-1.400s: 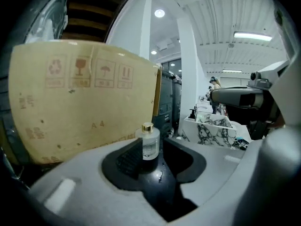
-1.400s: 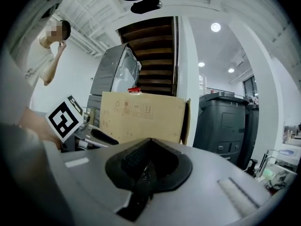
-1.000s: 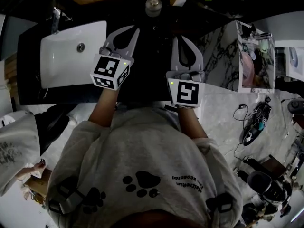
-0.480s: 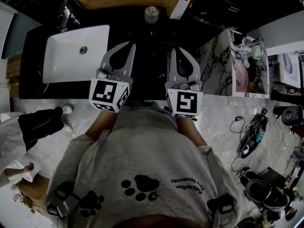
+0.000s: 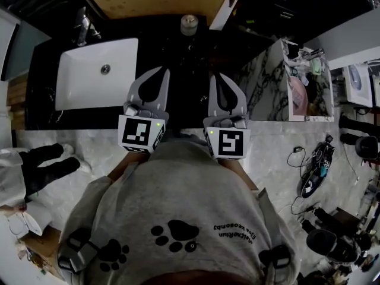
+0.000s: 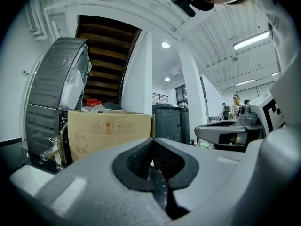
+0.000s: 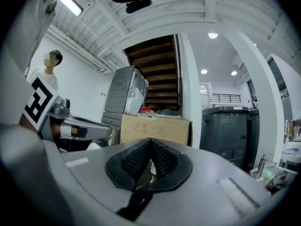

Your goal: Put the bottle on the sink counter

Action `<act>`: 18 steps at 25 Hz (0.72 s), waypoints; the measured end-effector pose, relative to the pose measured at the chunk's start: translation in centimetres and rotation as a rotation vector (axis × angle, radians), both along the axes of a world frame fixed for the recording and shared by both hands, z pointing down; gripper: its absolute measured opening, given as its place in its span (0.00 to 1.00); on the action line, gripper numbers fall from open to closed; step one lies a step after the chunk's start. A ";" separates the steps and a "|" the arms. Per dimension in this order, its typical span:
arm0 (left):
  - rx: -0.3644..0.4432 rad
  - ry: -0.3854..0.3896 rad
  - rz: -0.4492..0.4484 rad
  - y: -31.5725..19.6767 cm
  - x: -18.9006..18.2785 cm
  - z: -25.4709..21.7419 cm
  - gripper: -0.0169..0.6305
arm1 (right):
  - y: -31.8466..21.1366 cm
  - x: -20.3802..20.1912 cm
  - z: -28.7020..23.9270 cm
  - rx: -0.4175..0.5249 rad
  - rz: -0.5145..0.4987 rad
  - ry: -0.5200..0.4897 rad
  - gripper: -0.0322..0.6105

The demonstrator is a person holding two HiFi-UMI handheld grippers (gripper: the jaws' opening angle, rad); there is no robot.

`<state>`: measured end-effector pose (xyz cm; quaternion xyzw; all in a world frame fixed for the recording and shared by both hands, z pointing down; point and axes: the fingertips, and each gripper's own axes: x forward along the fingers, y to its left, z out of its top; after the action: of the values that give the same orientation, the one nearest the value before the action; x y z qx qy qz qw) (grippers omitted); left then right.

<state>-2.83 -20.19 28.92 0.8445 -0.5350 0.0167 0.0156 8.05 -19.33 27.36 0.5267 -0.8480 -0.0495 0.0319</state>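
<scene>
As the bottle [image 5: 189, 24] stands on the table [image 5: 163, 43], the job looks done; the left gripper [image 5: 164, 70] and right gripper [image 5: 215, 75] have shut, empty jaws.

Packing symbols on cardboard box [image 6: 109, 132]

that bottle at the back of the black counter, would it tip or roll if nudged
The bottle stands upright, showing only its round top from above, so it looks round-bodied: probably apt to roll if knocked over. The counter looks glossy, so a low push may slide it rather than tip it. Its weight cannot be judged.
</scene>
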 end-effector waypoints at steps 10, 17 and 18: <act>-0.032 -0.014 0.035 0.1 -0.7 1.7 0.03 | 0.9 -1.9 1.1 -0.027 -0.001 0.018 0.05; -0.012 -0.029 0.059 0.2 -0.6 1.8 0.03 | 1.0 -2.5 1.0 -0.003 -0.005 0.030 0.05; -0.006 -0.032 0.058 0.1 -0.6 1.8 0.03 | 0.9 -2.6 1.0 -0.001 -0.007 0.033 0.05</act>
<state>-3.45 -20.08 30.69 0.8593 -0.5104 0.0324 0.0091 5.44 -18.41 28.31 0.5230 -0.8491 -0.0579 0.0458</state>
